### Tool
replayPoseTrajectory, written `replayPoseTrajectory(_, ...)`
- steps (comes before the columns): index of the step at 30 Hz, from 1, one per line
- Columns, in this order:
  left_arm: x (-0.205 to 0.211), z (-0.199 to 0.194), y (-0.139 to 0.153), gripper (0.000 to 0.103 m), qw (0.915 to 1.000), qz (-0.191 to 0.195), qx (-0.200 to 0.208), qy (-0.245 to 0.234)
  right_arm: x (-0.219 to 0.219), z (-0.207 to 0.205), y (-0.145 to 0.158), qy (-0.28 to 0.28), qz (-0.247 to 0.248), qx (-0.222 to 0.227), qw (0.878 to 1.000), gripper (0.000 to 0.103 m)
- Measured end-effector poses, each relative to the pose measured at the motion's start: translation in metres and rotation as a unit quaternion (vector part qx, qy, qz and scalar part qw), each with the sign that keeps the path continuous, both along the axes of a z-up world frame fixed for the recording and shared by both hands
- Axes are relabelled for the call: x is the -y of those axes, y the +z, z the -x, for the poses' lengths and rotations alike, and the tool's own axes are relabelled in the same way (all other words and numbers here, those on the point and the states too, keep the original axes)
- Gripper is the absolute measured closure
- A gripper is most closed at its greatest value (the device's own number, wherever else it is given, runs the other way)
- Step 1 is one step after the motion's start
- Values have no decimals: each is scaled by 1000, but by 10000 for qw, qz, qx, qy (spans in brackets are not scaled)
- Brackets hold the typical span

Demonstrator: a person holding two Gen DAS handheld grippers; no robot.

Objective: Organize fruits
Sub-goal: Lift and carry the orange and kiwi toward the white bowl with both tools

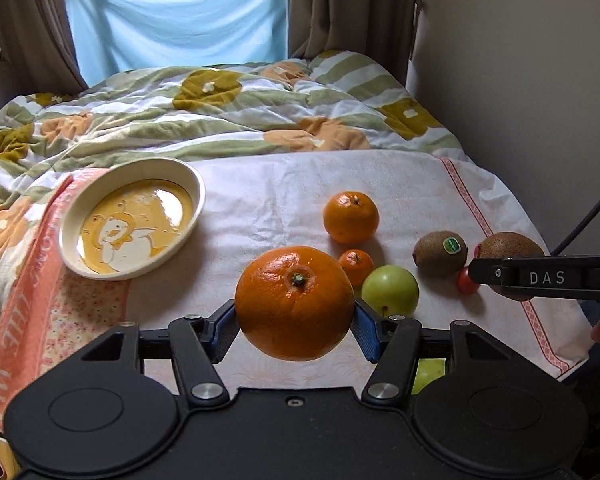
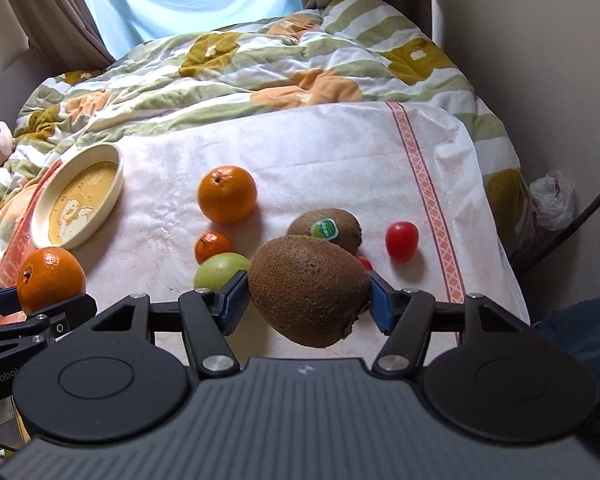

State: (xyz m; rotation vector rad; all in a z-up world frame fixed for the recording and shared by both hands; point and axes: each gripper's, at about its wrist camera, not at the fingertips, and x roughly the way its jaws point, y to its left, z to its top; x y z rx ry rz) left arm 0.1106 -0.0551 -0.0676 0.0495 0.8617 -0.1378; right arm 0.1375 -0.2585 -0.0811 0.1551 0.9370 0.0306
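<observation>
The left gripper [image 1: 295, 330] squeezes the big round orange [image 1: 295, 303] by its sides. The right gripper [image 2: 308, 302] squeezes the fuzzy brown kiwi [image 2: 310, 290] (probably soft, so gently).

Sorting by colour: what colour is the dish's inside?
Mustard yellow with a cream cartoon figure; the dish shows best in the left wrist view.

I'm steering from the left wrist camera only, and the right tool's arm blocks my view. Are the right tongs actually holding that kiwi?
Observer: Yes, the right tongs are shut on the plain kiwi, with a blue pad on each side.
Operator: What's the red thing by the tip?
Observer: A whole cherry tomato lies on the towel, right of the stickered kiwi.
Operator: Anything past the towel's right edge?
Observer: A crumpled plastic bag sits beside the bed.
</observation>
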Motion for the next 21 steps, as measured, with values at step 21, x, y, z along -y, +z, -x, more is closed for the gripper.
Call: replayPoseTrajectory(21, -162, -74, 46, 39, 9963, -325, 384, 696, -168, -88, 53, 1040, -317, 313, 9936, 27)
